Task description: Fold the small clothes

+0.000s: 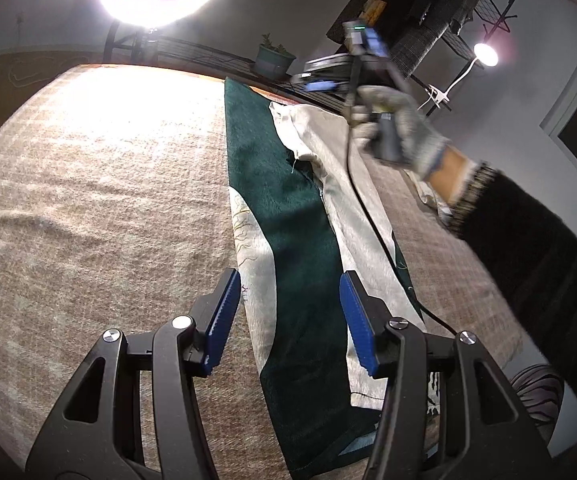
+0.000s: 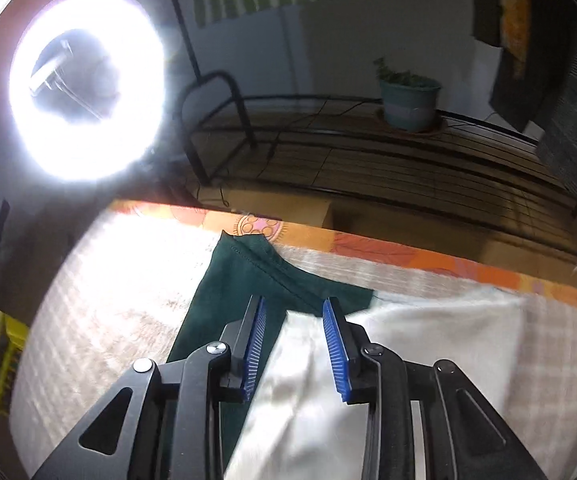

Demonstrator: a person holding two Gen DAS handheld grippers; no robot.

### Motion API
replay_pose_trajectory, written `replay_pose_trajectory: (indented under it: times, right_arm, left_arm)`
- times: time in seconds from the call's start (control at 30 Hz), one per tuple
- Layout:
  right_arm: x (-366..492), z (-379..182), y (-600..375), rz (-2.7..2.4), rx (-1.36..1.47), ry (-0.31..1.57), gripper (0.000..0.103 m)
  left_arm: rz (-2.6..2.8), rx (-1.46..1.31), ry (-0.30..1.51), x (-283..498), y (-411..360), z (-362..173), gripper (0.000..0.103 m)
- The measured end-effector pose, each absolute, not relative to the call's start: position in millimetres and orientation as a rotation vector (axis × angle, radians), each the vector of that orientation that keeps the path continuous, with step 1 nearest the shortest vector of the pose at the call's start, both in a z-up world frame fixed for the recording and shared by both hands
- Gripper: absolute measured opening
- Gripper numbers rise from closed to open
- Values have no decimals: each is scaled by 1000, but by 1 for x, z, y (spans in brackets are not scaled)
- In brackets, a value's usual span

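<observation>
A lengthwise fold of the green-and-white garment (image 1: 292, 240) looks just laid; both tools, left (image 1: 290, 320) and right (image 2: 294, 344), stand part-open, empty; next, regrip an end.

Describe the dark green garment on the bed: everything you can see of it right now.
The dark green garment lies flat as a long narrow strip on the beige checked blanket, its far end reaching the blanket's edge. The fabric looks soft and slightly fuzzy, with a stitched seam near the far end. A pale silky layer with a printed line drawing overlaps one long side. Neither gripper holds it; both hover above, jaws open.
</observation>
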State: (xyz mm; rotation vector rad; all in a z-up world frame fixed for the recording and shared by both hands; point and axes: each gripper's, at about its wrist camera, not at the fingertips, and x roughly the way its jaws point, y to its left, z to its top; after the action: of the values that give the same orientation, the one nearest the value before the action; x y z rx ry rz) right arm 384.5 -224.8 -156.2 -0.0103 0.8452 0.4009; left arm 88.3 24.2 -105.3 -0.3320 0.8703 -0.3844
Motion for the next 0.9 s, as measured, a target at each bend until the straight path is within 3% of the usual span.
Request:
replay_pose_trajectory:
  times: [0.17,0.4,0.77,0.83,0.9]
  right_arm:
    - [311,-120,-275,405,43,800,31]
    - [183,-118,-324,399,69,832,31]
    - [3,-234,-349,396,153,1081,37]
    - [-11,-251,-347,417,163,1108,37]
    - [-17,-258,-346,439,171,1121,39]
  left_arm:
    - [-373,-302,864,83,23,-105,52]
    - [-443,-292,914,64,16,-113,52]
    - [-545,-233,1102,47,-43,-151,52]
    - [-538,-219,1122,49,-49,-157,43]
    - [-543,-214,1136,49,-54,-162,23]
